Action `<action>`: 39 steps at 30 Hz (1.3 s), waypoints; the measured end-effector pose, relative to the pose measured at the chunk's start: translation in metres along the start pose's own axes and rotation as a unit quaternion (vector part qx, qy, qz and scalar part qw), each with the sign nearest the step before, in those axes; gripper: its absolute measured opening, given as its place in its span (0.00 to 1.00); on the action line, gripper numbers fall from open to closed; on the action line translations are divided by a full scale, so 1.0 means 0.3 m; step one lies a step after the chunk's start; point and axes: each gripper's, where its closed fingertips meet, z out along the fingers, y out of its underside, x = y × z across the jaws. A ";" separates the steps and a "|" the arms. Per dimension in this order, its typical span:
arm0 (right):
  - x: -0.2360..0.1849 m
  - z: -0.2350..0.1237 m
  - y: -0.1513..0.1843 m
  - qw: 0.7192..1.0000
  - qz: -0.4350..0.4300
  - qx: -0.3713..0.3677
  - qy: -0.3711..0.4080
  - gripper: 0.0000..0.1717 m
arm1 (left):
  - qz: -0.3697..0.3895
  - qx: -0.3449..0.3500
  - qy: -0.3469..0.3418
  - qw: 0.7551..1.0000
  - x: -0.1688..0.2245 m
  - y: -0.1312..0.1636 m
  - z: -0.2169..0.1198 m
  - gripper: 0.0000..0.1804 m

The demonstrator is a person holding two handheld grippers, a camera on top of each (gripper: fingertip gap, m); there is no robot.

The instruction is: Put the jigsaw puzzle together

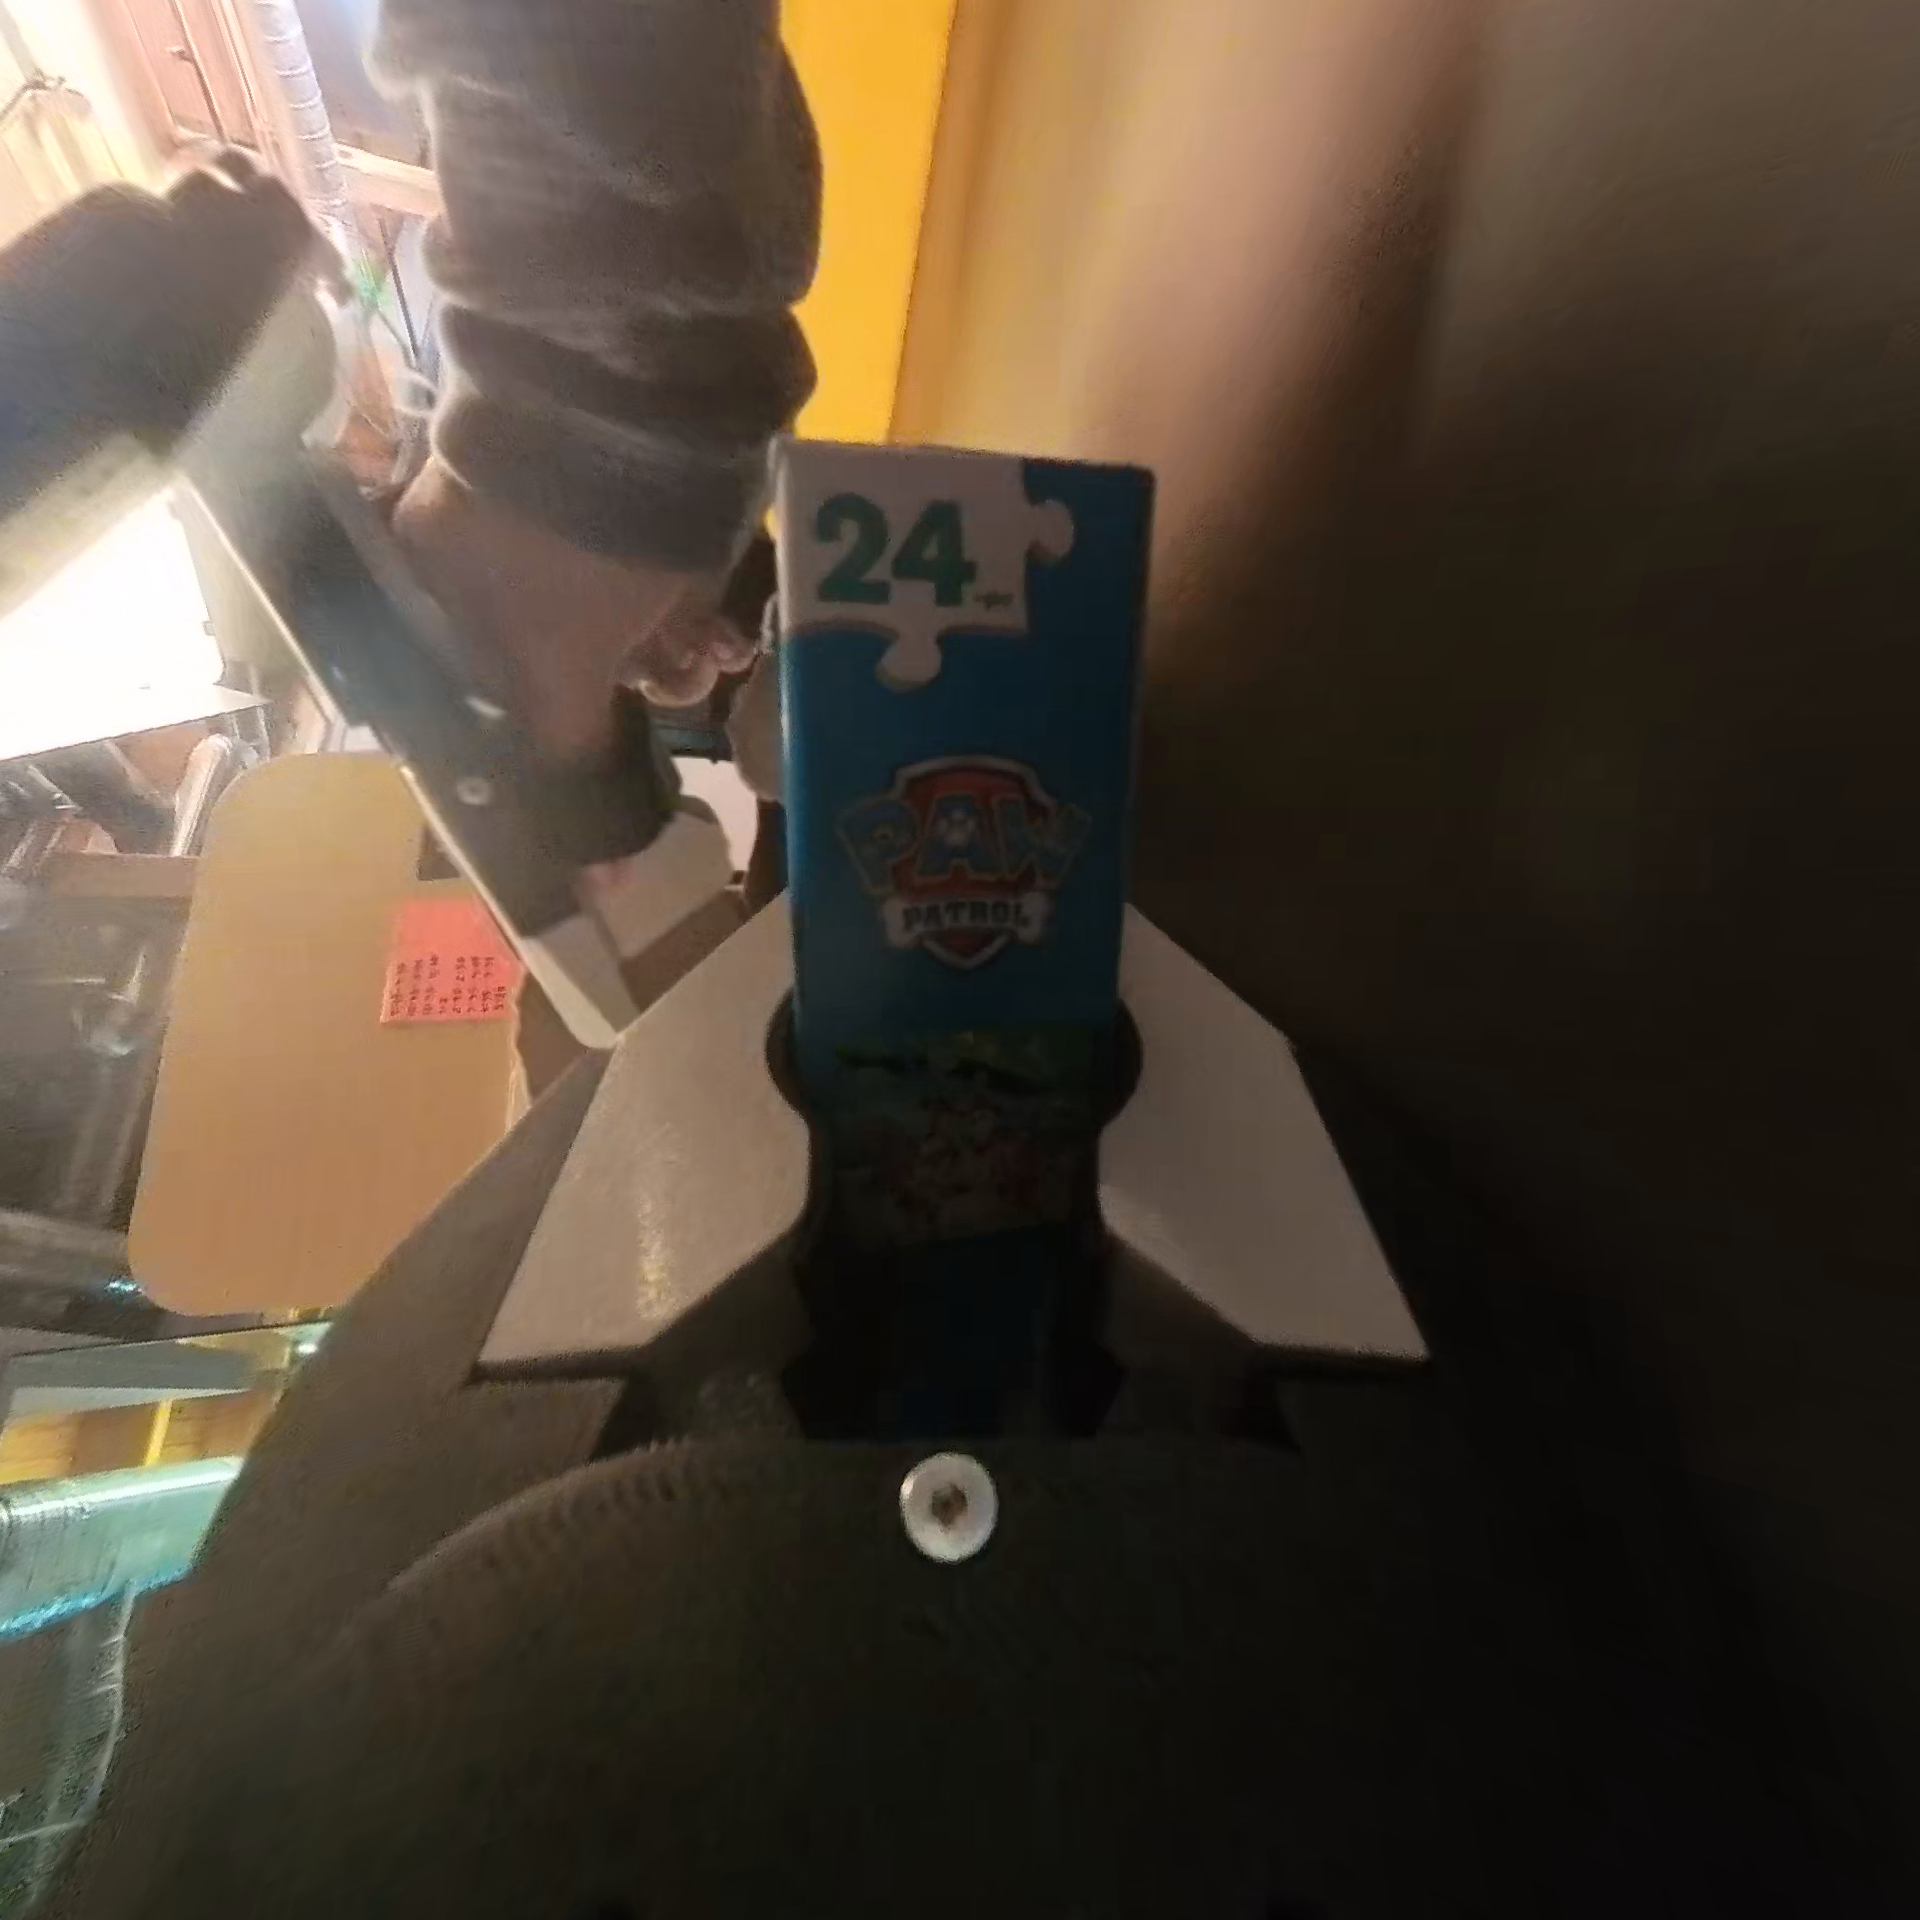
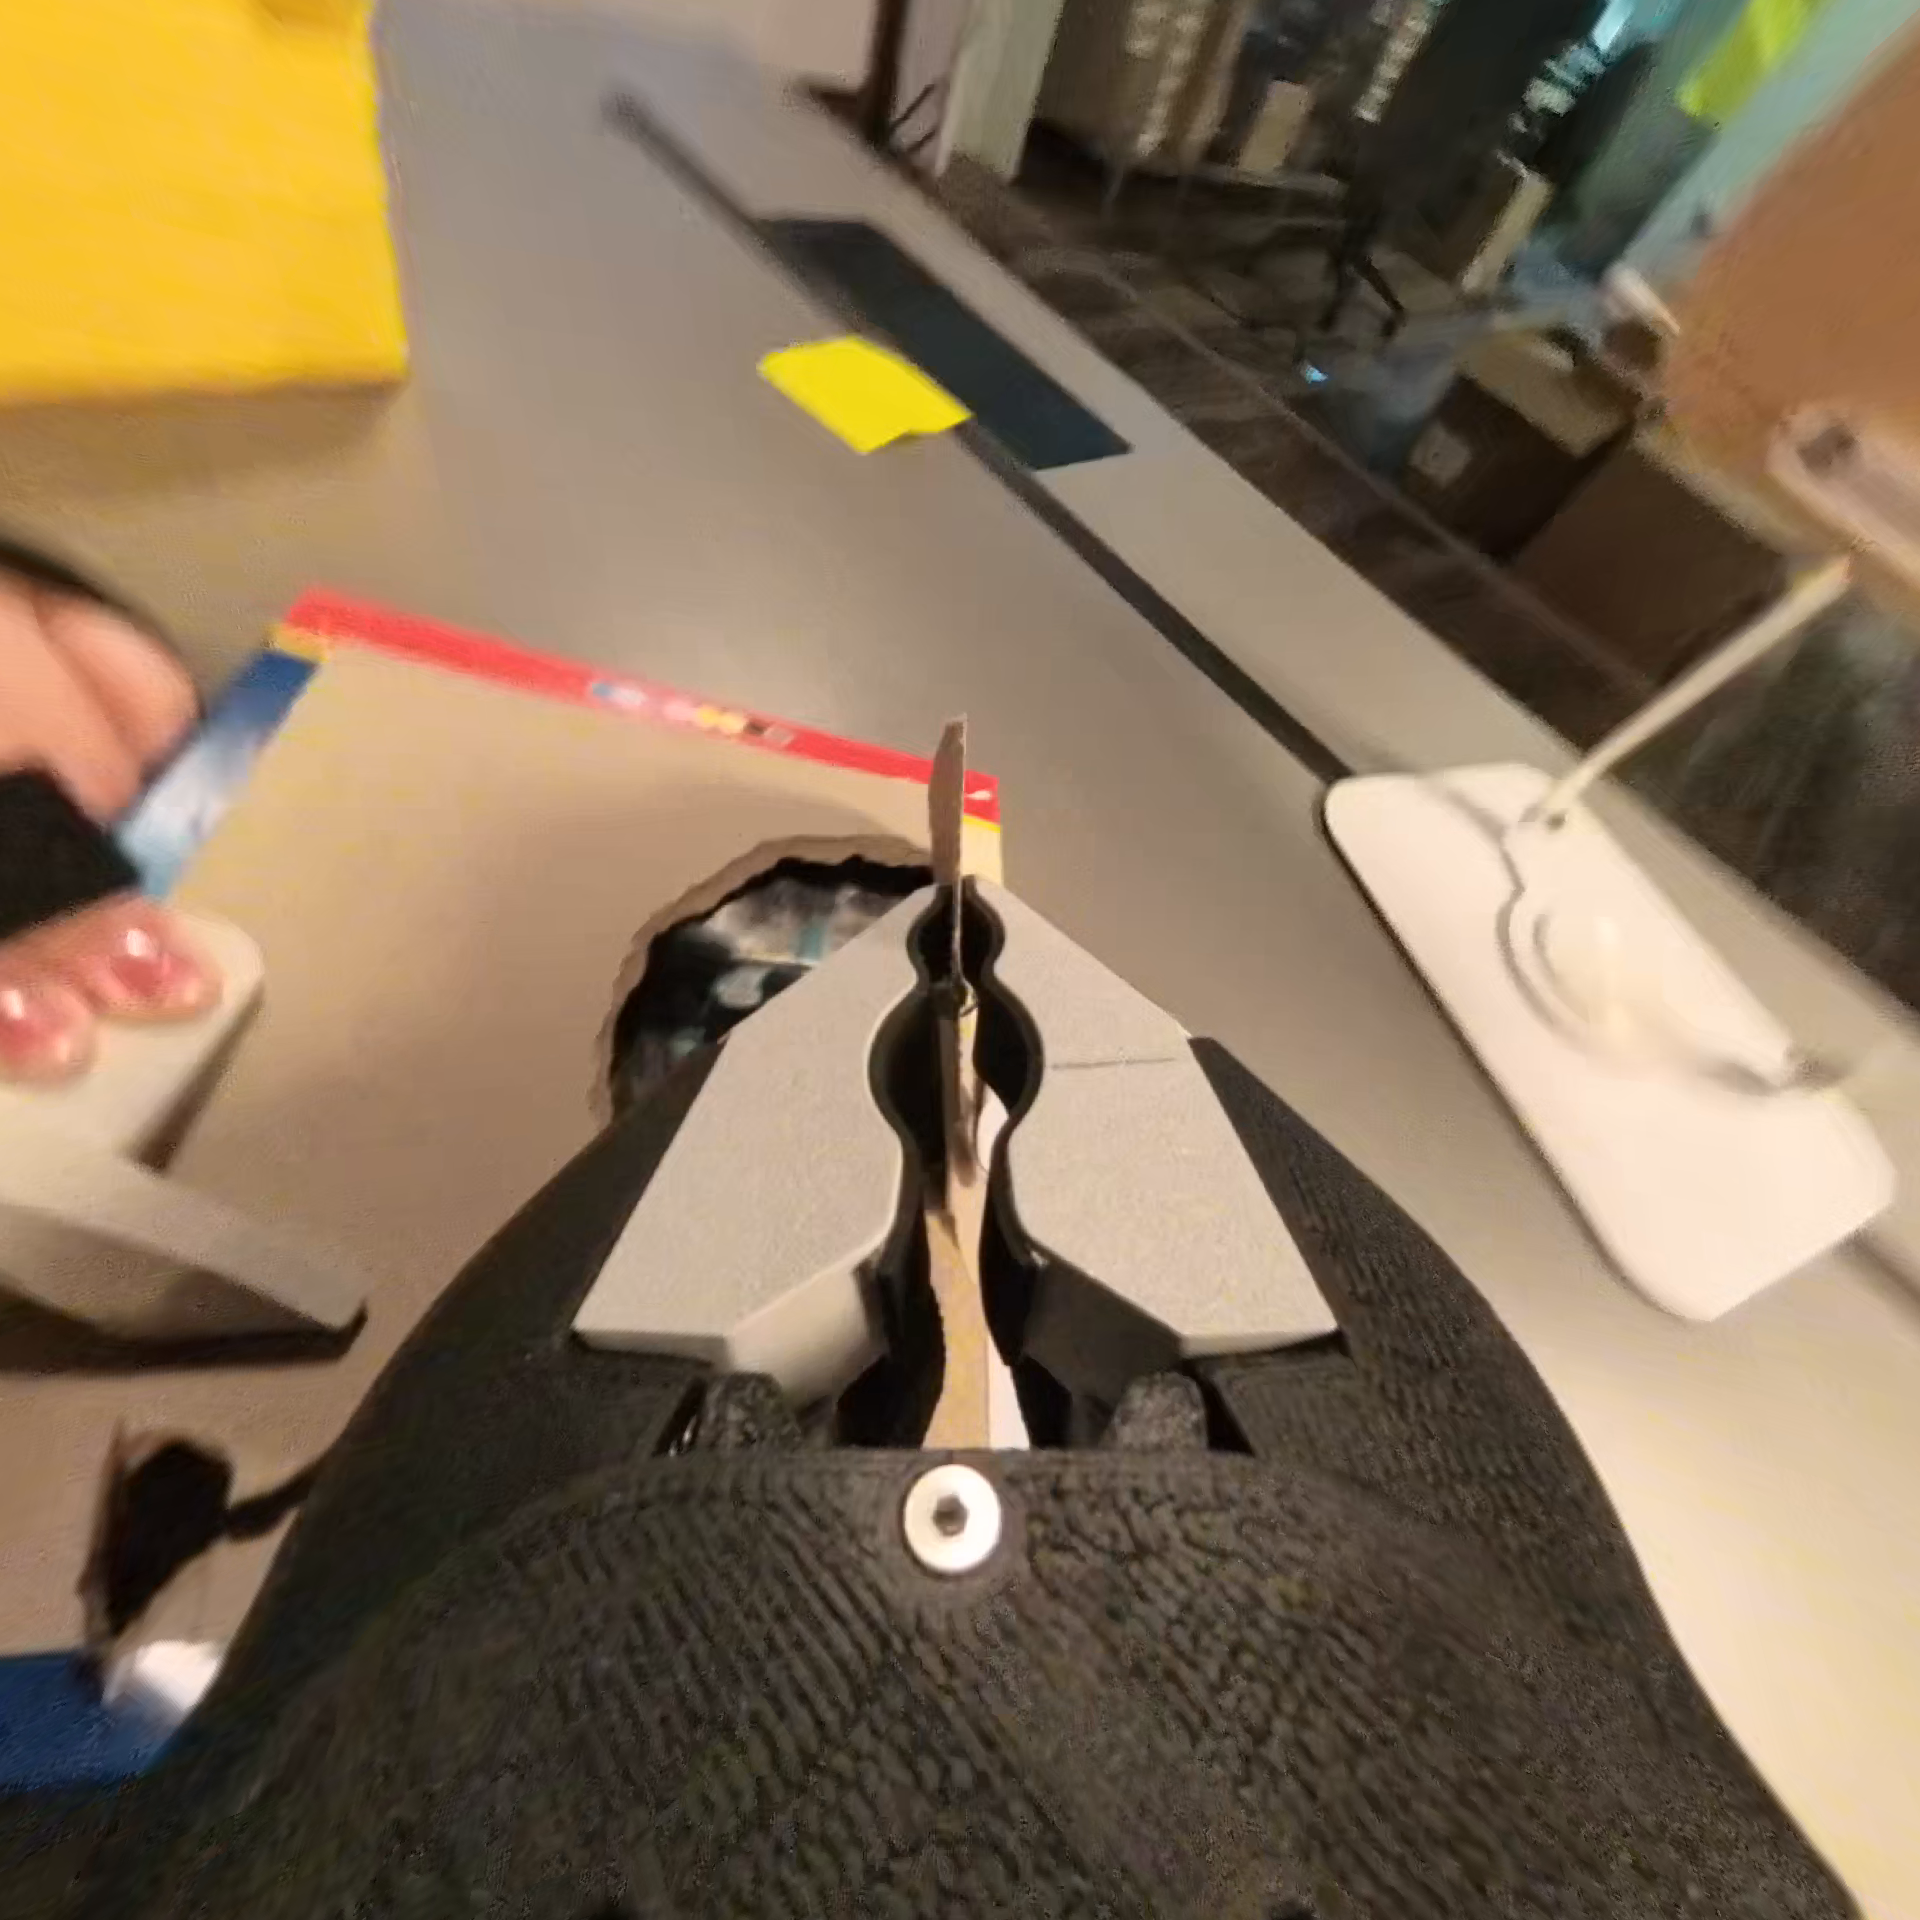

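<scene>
My left gripper is shut on the blue jigsaw puzzle box and holds it by its narrow side, both white fingers against it. In the right wrist view the box shows its plain cardboard face with a red edge and a torn hole; bagged contents show inside. My right gripper is shut on a thin piece of cardboard seen edge-on at the hole's rim. I cannot tell if it is still joined to the box. The right gripper, with a hand and a sleeve, also shows in the left wrist view.
A grey tabletop carries a yellow block, a yellow sticky note, a dark blue strip and a white lamp base. A hand holds the left gripper at the left edge. A pale board with a pink note lies left.
</scene>
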 end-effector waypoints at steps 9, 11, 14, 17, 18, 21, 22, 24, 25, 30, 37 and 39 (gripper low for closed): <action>0.212 -0.060 0.122 0.921 0.387 0.033 0.007 0.00 | 0.001 0.013 0.017 1.000 0.018 0.015 -0.019 0.24; 0.237 -0.068 0.180 0.877 0.479 0.033 -0.015 0.00 | 0.005 0.018 0.017 1.000 0.018 0.022 -0.028 0.24; 0.246 -0.086 0.245 0.827 0.561 0.039 -0.033 0.00 | -0.007 0.015 0.012 1.000 0.013 0.052 -0.036 0.24; 0.242 -0.105 0.268 0.817 0.574 0.046 -0.025 0.00 | -0.010 0.015 0.009 1.000 0.010 0.063 -0.042 0.24; 0.243 -0.116 0.257 0.819 0.571 0.052 -0.024 0.00 | -0.011 0.016 0.005 1.000 0.008 0.063 -0.043 0.25; 0.240 -0.169 0.213 0.842 0.536 0.057 -0.009 0.00 | -0.020 -0.006 -0.016 1.000 -0.008 0.112 -0.035 0.26; 0.234 -0.188 0.204 0.855 0.517 0.053 0.003 0.00 | -0.032 -0.026 -0.024 0.999 -0.017 0.144 -0.035 0.28; 0.212 -0.224 0.198 0.874 0.484 0.044 0.027 0.00 | -0.066 -0.067 -0.036 0.995 -0.036 0.218 -0.044 0.31; 0.195 -0.239 0.198 0.878 0.476 0.043 0.037 0.00 | -0.085 -0.082 -0.037 0.992 -0.042 0.253 -0.055 0.33; 0.086 -0.281 0.201 0.864 0.494 0.089 0.036 0.00 | -0.189 -0.172 -0.024 0.967 -0.055 0.439 -0.179 0.41; 0.047 -0.305 0.200 0.834 0.524 0.173 0.009 0.00 | -0.295 -0.431 -0.124 0.844 -0.205 0.586 -0.515 0.42; 0.044 -0.301 0.196 0.829 0.526 0.191 -0.005 0.00 | -0.435 -0.337 -0.125 0.826 -0.249 0.450 -0.419 0.43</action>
